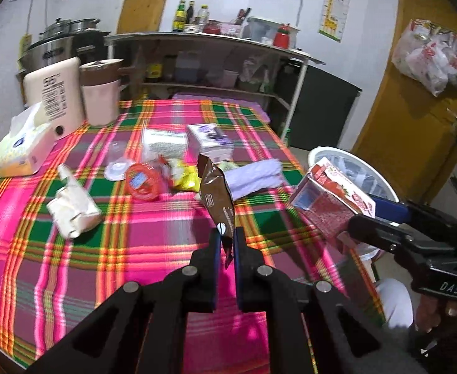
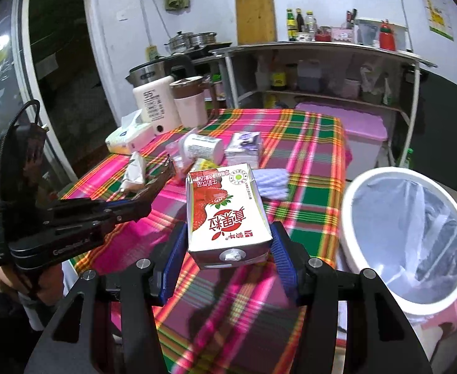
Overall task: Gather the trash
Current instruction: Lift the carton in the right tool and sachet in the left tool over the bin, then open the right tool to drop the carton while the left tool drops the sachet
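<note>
We've got the left tongs (image 1: 226, 237) clenched on a brown wrapper (image 1: 217, 198), right tongs (image 2: 228, 249) grasping the strawberry carton (image 2: 225, 215), both above the counter (image 2: 306, 143), bin (image 2: 409, 233) just right.

L tongs (image 1: 227, 233) clamped tight, R tongs (image 2: 228, 243) wide, both gripping.

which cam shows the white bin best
The right wrist view: the white bin sits large beside the table, its round rim and clear liner fully visible. The left wrist view shows only part of its rim, behind the strawberry carton.
</note>
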Motion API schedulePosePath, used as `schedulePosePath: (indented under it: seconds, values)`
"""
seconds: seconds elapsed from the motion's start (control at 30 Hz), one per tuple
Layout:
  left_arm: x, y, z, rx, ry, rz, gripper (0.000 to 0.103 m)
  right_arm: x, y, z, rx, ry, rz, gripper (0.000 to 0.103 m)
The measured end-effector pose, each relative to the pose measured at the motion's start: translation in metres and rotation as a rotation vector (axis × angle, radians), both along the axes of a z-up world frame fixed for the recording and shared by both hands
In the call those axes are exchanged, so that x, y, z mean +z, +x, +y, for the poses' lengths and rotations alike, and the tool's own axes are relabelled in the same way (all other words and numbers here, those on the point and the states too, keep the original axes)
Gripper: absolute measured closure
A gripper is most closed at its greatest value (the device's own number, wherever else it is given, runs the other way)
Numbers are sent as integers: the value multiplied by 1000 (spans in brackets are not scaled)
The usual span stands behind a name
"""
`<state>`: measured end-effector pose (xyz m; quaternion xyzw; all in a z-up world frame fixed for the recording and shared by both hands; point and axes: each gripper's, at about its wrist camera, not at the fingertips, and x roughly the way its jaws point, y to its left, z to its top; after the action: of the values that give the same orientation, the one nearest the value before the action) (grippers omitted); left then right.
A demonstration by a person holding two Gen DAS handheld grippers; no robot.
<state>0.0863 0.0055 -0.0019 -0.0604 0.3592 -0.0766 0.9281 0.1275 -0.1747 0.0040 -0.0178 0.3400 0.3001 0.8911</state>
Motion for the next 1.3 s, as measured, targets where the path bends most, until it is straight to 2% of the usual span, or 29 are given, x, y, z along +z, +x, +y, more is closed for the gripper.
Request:
schedulePosePath:
  seconds: [0.73,1.3]
  values:
    - [8,50,-104,-246,-11,1,95,-4,17,-108,-289,-14,15,49]
    - [-1,84,-166,-403,-57,44,94,-23,31,-156,-422,-21,90,48]
